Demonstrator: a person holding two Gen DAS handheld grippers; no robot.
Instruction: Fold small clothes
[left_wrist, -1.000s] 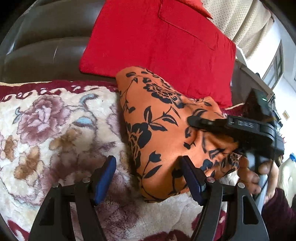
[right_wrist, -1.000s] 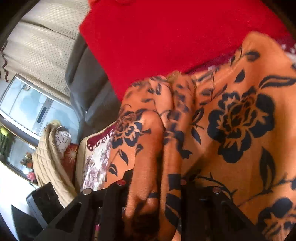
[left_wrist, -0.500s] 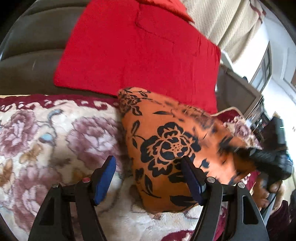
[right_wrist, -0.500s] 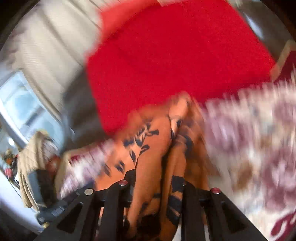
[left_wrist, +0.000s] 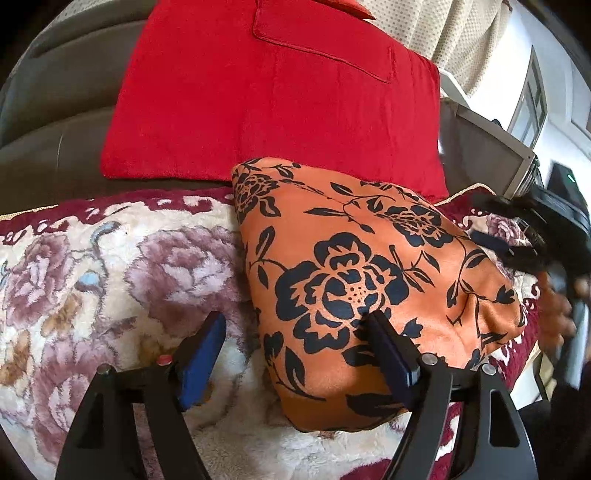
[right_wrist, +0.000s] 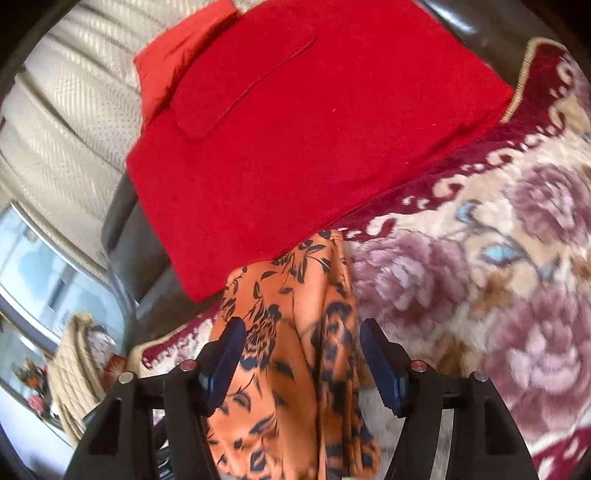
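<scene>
Orange floral-print fabric, the garment (left_wrist: 354, 280), lies as a compact folded bundle on the plush floral blanket (left_wrist: 110, 266), just ahead of the left gripper (left_wrist: 295, 354) and against its right finger. Both grippers stand parted, holding nothing; the right gripper (right_wrist: 301, 354) straddles the cloth, apparently loose between its 2 fingers, though blur hides contact. Folding looks largely done; tidying or setting aside remains. Only the right view shows the bundle's layered edges; only the left shows its smooth top. A red cushion (left_wrist: 273, 96) sits beyond.
</scene>
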